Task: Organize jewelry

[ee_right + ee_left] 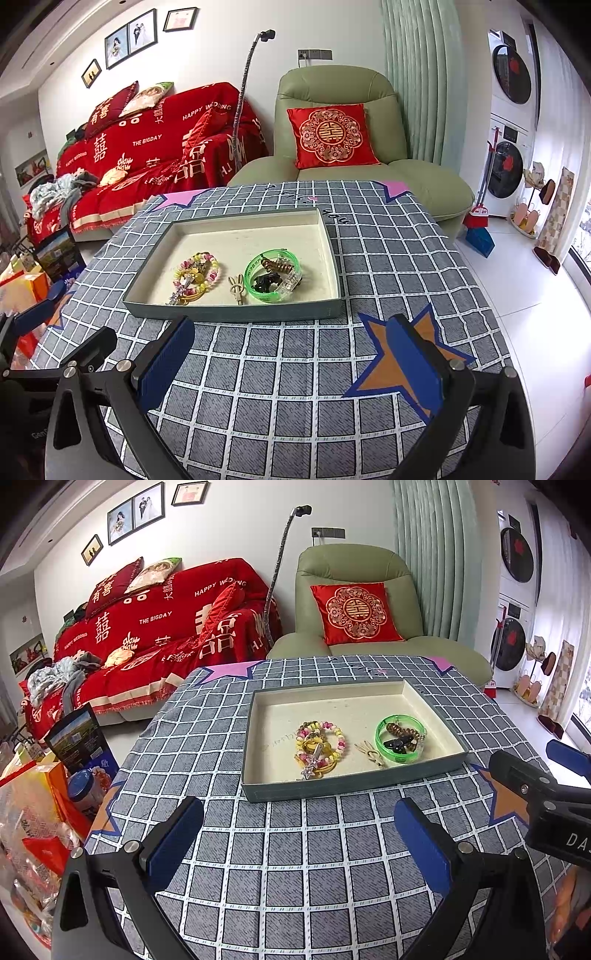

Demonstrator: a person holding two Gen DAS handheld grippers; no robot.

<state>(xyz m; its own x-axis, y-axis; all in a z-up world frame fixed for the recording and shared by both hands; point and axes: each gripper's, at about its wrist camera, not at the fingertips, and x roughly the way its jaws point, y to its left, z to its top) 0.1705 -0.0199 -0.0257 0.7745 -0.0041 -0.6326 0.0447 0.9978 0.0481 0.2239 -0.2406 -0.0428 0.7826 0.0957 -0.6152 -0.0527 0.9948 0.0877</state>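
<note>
A shallow grey tray point(343, 788) with a cream floor stands on the checked tablecloth; it also shows in the right wrist view point(229, 314). In it lie a pink-and-yellow bead bracelet point(334, 734) point(210, 263) with a yellow hair tie and a star clip, a cream rabbit clip point(371, 755) point(235, 287), and a green bangle point(400, 738) point(275, 275) around a brown coil tie and a black clip. My left gripper point(299, 834) is open and empty, just before the tray's near wall. My right gripper point(291, 360) is open and empty, near the tray's front right.
The table point(295, 886) is covered by a grey checked cloth with orange and pink stars. A red-covered sofa point(155, 635) and green armchair point(354, 602) stand behind it. Bags and boxes point(48, 794) crowd the floor at the left. The right gripper's body point(546, 801) shows at the right.
</note>
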